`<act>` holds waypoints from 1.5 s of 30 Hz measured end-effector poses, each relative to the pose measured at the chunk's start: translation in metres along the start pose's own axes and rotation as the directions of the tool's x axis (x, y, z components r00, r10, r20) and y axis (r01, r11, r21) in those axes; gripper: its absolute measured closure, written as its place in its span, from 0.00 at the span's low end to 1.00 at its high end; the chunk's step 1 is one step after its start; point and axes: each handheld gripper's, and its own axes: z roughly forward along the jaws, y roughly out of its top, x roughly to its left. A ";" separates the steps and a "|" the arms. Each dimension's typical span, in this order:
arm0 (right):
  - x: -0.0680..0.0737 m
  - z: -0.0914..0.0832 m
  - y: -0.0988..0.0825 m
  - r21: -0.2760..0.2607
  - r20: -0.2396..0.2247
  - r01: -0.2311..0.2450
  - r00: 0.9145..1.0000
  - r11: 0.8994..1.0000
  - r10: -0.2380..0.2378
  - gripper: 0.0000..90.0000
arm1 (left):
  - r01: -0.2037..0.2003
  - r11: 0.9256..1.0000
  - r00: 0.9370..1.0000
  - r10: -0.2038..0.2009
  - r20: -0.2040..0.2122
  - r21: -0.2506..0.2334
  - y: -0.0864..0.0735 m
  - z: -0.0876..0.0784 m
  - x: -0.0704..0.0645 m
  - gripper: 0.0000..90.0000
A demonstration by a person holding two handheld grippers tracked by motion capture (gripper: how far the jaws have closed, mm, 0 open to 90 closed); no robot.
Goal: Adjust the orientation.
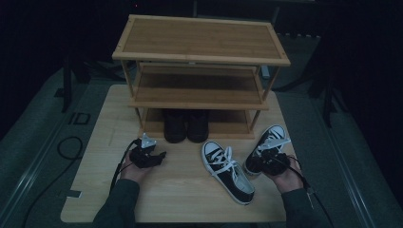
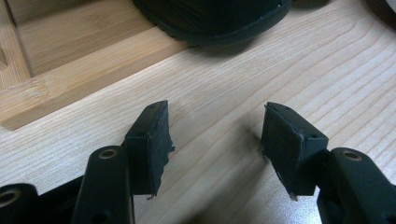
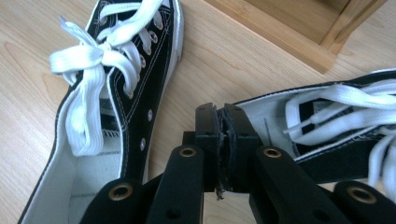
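Sneakers [image 1: 228,171] [image 1: 267,148] flank the closed right claw [image 3: 224,140] beside the rack's edge [image 3: 275,35].

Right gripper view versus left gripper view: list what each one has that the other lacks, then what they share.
Right gripper view: two black-and-white sneakers, with the right gripper shut by one's heel. Left gripper view: the toe of a dark boot and the left gripper, open. Shared: the wooden table and the base of the shoe rack.

dim recording setup, likely a lab: wooden table [image 1: 180,190] mid-frame, dark surrounds, cables on grey floor [image 1: 38,156] lower left.
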 end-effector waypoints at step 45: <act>-0.047 -0.022 -0.031 0.075 0.145 -0.165 0.977 0.983 0.153 0.88 | 0.001 1.000 1.000 -0.001 0.000 -0.001 0.000 0.000 0.000 0.47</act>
